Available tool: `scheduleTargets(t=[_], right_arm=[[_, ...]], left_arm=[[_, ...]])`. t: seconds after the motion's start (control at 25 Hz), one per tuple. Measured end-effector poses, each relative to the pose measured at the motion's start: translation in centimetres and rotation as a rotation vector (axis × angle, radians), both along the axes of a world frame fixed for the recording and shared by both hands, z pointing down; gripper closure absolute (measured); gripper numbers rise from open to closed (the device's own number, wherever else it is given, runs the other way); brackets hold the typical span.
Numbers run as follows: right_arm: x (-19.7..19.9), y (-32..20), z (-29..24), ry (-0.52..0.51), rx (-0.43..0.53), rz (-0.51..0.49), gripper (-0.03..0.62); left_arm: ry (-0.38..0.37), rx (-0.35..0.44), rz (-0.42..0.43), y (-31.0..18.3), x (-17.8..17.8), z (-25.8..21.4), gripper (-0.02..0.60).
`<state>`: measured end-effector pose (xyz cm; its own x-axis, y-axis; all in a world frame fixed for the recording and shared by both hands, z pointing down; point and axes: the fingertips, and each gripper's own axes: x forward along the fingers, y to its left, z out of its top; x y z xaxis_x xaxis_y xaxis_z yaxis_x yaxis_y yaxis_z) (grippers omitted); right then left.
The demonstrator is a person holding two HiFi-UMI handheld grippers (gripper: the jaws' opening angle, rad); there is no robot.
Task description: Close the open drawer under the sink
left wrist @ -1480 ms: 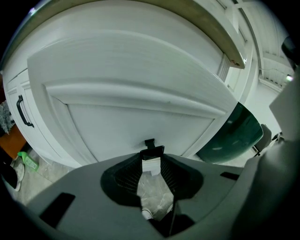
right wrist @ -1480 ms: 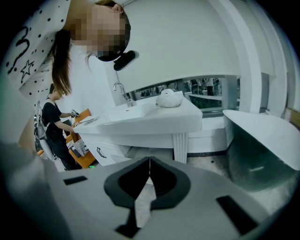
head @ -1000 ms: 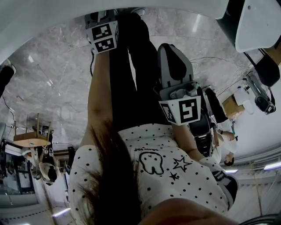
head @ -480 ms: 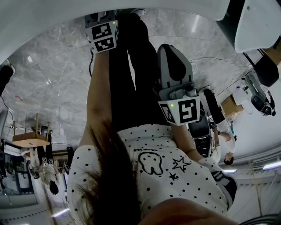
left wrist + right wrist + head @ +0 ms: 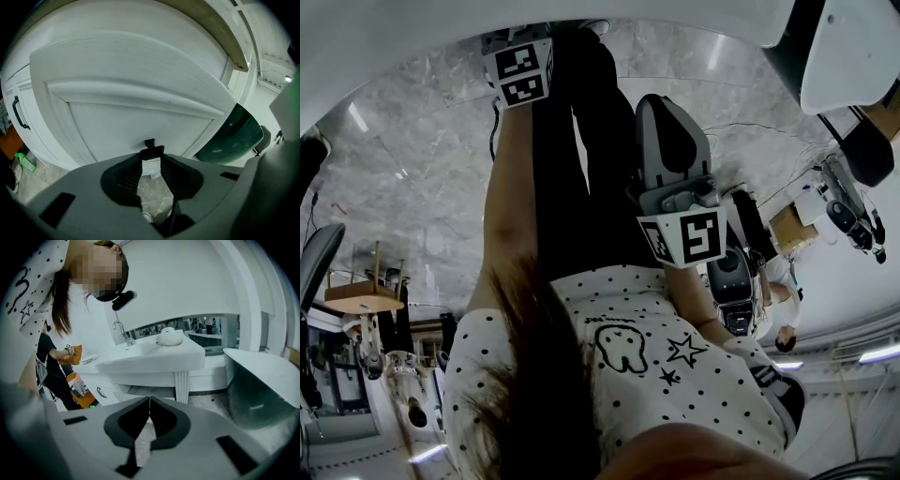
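Observation:
The white drawer front fills the left gripper view and stands out from the cabinet beside it. Its small black handle sits right at the tips of my left gripper. The handle's bar spans the gap between the wide-set jaws and touches both. In the head view only that gripper's marker cube shows, at the top by a white edge. My right gripper is shut on nothing and hangs lower at the person's side. Its view shows the white sink and an open drawer beneath it.
A neighbouring cabinet door with a black handle is to the left, and a green bottle lies on the marble floor. A dark green bin stands to the right. Another person with an orange object stands by the sink.
Neither gripper has moved. At the left edge of the head view, background figures have shifted and a dark chair back has come into sight.

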<state>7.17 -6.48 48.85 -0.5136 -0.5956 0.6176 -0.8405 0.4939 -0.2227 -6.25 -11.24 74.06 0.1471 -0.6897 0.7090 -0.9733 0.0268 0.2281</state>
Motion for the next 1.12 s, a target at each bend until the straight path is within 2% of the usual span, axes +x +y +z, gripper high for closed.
scheduleTargets(t=[1.12], right_arm=[[-0.08,-0.27,0.17,0.003,-0.003,-0.001,0.579]], left_arm=[[0.012,0.004,-0.013,0.04,-0.40,-0.07,0.463]])
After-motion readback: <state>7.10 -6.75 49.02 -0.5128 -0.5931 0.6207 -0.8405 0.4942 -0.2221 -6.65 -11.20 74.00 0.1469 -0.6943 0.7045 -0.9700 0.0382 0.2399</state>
